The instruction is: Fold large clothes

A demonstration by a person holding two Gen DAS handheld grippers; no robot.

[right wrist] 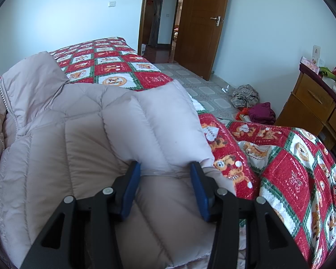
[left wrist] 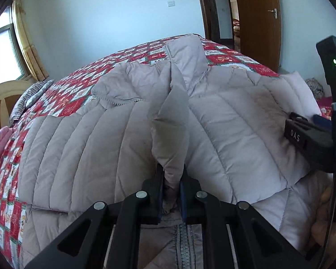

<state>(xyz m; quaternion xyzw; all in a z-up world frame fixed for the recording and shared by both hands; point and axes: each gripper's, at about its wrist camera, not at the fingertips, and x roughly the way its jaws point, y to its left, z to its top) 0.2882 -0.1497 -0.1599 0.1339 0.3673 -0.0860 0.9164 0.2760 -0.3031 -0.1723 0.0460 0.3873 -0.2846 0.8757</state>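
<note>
Left gripper (left wrist: pixel 171 179) pinching jacket (left wrist: pixel 100 148), right-only dresser (right wrist: pixel 311 103)

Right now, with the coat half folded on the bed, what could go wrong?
The left gripper pinches only a thin ridge of the padded coat; it may slip out. The right gripper stands open around the sleeve, so that side could slide toward the edge of the quilt.
</note>
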